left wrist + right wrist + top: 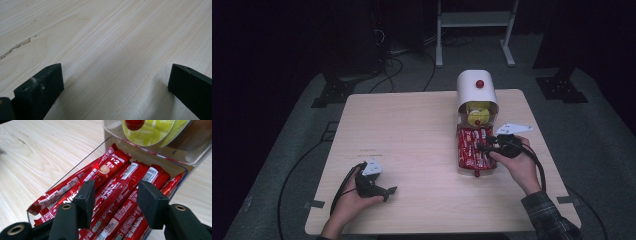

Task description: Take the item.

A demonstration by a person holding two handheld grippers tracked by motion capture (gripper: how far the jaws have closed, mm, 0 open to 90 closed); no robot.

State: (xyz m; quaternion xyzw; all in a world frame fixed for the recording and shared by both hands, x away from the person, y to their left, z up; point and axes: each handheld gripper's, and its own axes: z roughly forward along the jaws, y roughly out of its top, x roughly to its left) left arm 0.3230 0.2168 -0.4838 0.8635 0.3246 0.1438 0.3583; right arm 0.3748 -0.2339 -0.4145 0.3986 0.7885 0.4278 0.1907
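From up high we look forward and down on the whole wooden table (412,150). The left gripper view sits very close to the bare table top. The right gripper view looks closely down into the clear drawer (40,217) of red packets (120,187), which we also see from above.

Print on red sachets and a yellow-green capsule lid

The long red foil sachets (117,195) in the clear plastic drawer (180,173) carry "1+2" in white, partial white letters "NES", and barcodes; the round yellow-green capsule lid (152,132) above shows, upside down, letters like "CAPPUCCINO"
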